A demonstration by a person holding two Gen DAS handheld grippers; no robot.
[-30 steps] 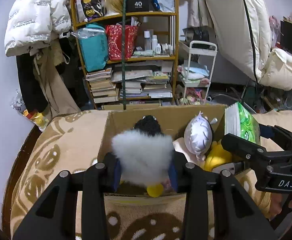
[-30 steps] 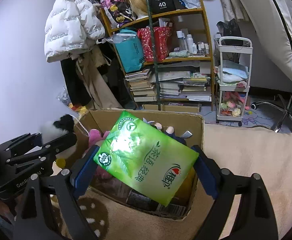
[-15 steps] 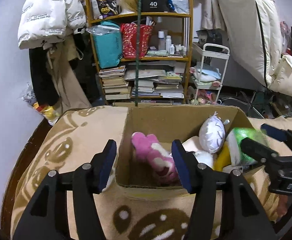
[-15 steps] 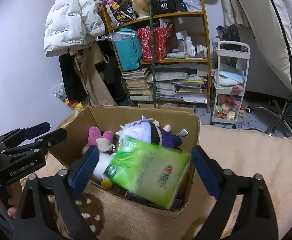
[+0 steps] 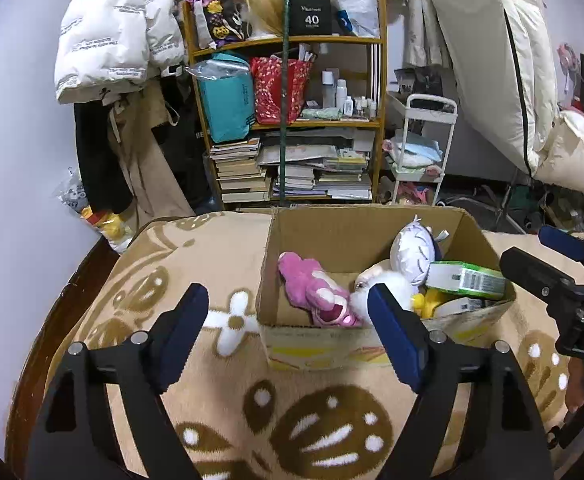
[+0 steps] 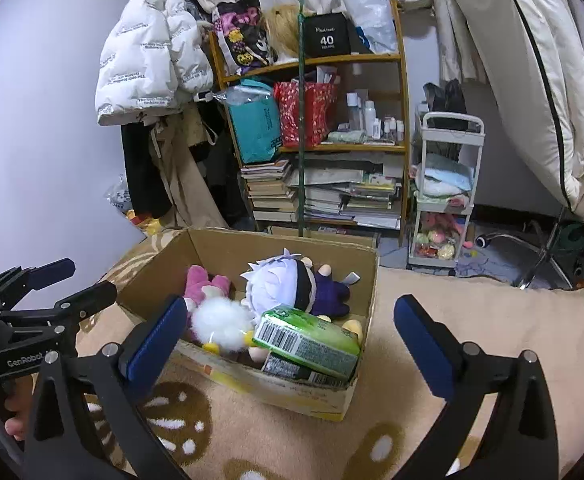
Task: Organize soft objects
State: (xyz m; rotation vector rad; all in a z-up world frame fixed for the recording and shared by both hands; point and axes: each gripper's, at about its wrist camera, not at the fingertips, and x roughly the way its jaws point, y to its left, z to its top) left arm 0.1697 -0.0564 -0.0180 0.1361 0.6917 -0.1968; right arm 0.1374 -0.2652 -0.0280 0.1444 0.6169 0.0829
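An open cardboard box (image 5: 324, 222) (image 6: 366, 280) stands on a beige patterned blanket. Inside lie a pink plush (image 5: 312, 288) (image 6: 201, 284), a white fluffy plush (image 5: 388, 286) (image 6: 219, 322), a white-haired doll (image 5: 412, 246) (image 6: 279, 282) and a green tissue pack (image 5: 466, 278) (image 6: 308, 338). My left gripper (image 5: 287, 336) is open and empty, just in front of the box. My right gripper (image 6: 289, 336) is open and empty, in front of and above the box. Each gripper shows in the other's view, the right (image 5: 564, 276) and the left (image 6: 47, 288).
The blanket (image 5: 219, 364) (image 6: 472, 312) covers the surface around the box, with a dark rounded edge at the left. Behind stand a cluttered wooden bookshelf (image 5: 287, 120), a white trolley (image 6: 448, 196), hanging coats (image 5: 119, 40) and a leaning mattress (image 5: 492, 60).
My left gripper opened and the white fluffy plush dropped into the box. My right gripper opened and the green tissue pack landed in the box. Both grippers drew back from the box.
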